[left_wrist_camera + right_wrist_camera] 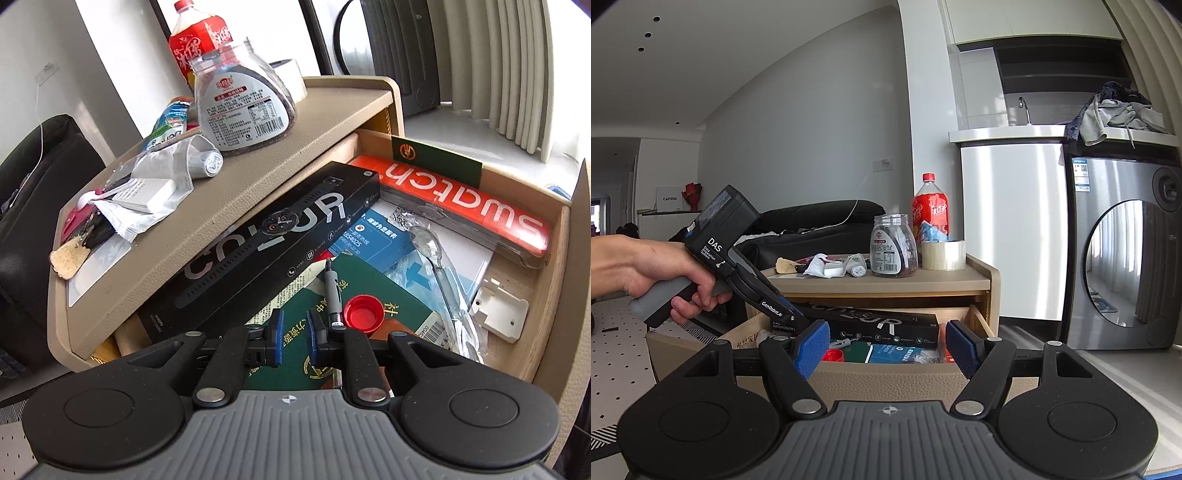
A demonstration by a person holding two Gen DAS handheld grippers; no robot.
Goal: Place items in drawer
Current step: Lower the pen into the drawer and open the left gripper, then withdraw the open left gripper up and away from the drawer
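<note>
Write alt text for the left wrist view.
The left gripper, nearly closed and empty, hovers over an open drawer crowded with a black watch box, an orange case, green booklets, a pen and a red cap.

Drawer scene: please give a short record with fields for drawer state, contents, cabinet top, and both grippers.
drawer: open
contents: black watch box, orange Swatch case, red bottle cap, grey marker pen, green booklets
cabinet top: clear jar, red drink bottle, tape roll
left gripper: over drawer, slightly open, empty
right gripper: open, empty
</note>
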